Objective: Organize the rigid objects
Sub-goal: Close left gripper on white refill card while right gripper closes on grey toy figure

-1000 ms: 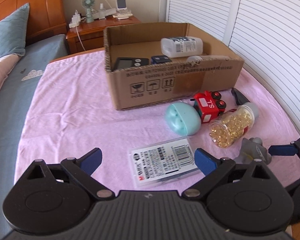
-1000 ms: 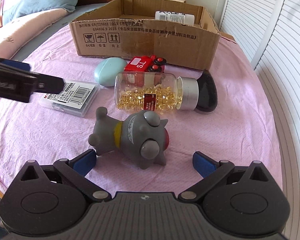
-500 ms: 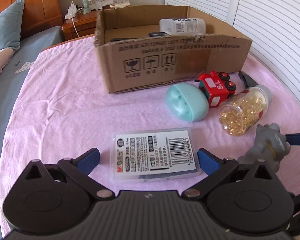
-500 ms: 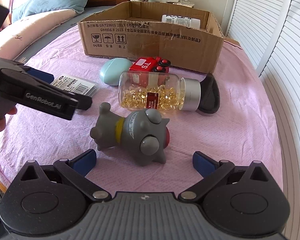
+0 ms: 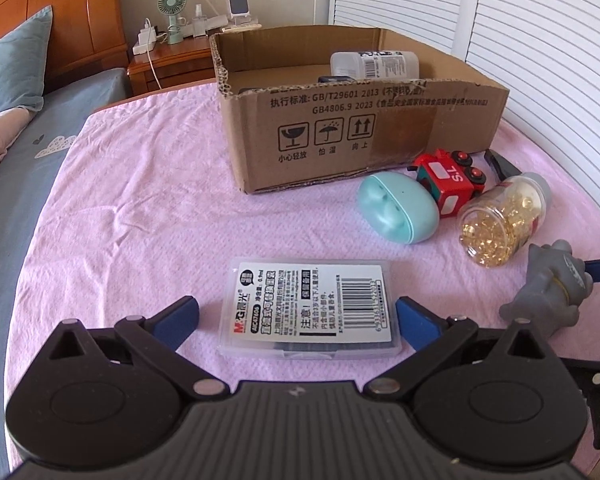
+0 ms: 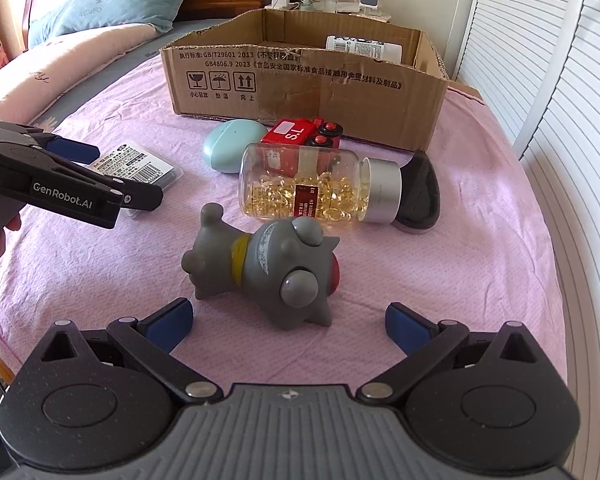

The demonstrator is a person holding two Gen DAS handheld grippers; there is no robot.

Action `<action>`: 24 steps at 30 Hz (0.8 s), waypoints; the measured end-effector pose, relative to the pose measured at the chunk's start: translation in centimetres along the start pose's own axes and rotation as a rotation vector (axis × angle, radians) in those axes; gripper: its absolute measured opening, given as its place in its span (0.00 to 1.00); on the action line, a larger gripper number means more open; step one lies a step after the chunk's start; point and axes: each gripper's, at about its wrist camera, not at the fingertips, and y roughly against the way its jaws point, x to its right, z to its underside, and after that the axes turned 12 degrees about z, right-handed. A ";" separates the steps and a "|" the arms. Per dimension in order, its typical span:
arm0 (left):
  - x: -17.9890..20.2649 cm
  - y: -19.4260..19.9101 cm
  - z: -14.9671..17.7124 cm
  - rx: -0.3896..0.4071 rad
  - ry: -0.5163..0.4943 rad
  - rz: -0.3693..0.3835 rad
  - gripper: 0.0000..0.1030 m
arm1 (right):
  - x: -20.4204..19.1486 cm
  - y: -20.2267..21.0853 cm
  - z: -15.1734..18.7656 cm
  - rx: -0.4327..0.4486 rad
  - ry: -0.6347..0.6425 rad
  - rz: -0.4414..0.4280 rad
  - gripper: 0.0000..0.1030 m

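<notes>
A clear plastic case with a barcode label point(image 5: 312, 306) lies flat on the pink cloth between the fingers of my open left gripper point(image 5: 298, 316); it also shows in the right wrist view point(image 6: 140, 166). A grey rubber toy figure point(image 6: 268, 268) lies on its side just ahead of my open right gripper point(image 6: 288, 316), apart from the pads; it also shows in the left wrist view point(image 5: 552, 286). Beyond lie a capsule bottle point(image 6: 320, 188), a mint egg-shaped case point(image 5: 398, 212), a red toy truck point(image 5: 450, 184) and a black object point(image 6: 420, 196). The cardboard box point(image 5: 340, 136) holds a white bottle point(image 5: 374, 65).
The pink cloth point(image 5: 140, 208) covers a table beside a bed with a blue pillow point(image 5: 12, 64). A wooden nightstand point(image 5: 168, 66) with a small fan stands behind. White louvred doors point(image 5: 540, 32) run along the right side.
My left gripper has moved forward and down over the plastic case, which now sits between its fingers. My right gripper has come slightly closer to the grey toy.
</notes>
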 end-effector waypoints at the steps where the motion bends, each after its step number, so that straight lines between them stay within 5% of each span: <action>1: 0.0 0.0 0.0 -0.002 -0.001 0.001 1.00 | 0.0 0.0 0.0 0.000 0.000 0.000 1.00; 24: 0.2 -0.1 -0.2 -0.018 -0.053 0.055 0.99 | -1.6 -0.5 -1.9 0.003 -0.013 -0.081 1.00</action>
